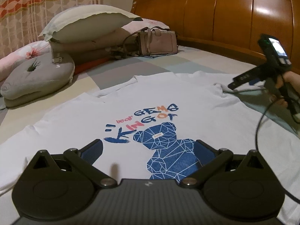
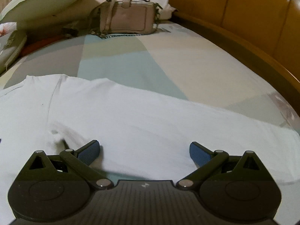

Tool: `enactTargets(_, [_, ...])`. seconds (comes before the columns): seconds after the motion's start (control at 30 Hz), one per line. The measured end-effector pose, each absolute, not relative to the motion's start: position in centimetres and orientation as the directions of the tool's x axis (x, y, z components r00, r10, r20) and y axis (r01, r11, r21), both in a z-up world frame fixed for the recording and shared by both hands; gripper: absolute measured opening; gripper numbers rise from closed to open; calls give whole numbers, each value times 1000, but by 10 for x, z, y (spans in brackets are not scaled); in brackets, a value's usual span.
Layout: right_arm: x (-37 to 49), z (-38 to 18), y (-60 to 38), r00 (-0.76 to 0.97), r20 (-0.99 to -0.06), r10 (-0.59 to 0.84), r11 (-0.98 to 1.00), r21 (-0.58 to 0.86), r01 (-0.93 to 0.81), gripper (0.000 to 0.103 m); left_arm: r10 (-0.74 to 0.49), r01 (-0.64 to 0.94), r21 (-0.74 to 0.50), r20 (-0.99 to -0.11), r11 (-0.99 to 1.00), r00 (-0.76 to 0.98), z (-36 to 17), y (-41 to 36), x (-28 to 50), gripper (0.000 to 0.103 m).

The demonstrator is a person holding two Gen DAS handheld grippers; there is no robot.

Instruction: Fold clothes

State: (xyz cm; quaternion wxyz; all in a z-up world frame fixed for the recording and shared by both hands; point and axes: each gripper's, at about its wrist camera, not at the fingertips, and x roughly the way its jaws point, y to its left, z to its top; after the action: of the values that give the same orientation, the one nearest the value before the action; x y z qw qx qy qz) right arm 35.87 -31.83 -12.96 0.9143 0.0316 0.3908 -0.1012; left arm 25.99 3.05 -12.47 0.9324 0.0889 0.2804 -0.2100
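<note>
A white T-shirt [image 1: 131, 97] lay print-up and spread flat on the bed [image 1: 116, 67], its blue bear graphic [image 1: 168, 150] at lower centre. The left hand-held gripper [image 1: 149, 148] hovered over it, wide open and empty; the right hand-held gripper [image 2: 144, 150] was likewise spread and empty above the plain sleeve area. Pinching only the top layer could drag the shirt into wrinkles. Only the left view showed the print; the right showed the handbag [image 2: 129, 17] close.
</note>
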Motion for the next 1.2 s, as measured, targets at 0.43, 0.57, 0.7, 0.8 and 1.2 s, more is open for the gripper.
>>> enactTargets(0.43, [376,-133,-271,697,-710,-104,993,-116,30,103,-346,443,48,-552,895,759,-122,32,258,102])
enactTargets(0.57, [365,-121,-275,701,-703,-122,990,-133,38,103,-356,443,33,-543,896,760,-120,35,257,102])
enactTargets(0.7, [345,-113,-257,719,-690,-87,985,-169,-44,103,-355,441,31,-545,897,760,-120,35,258,102])
enactTargets(0.8, [338,-123,-247,696,-714,-70,979,-185,-91,103,-352,440,34,-545,897,761,-120,34,258,102])
enactTargets(1.2, [276,-111,-321,742,-670,-15,993,74,88,103,-377,462,28,-534,886,756,-118,32,253,102])
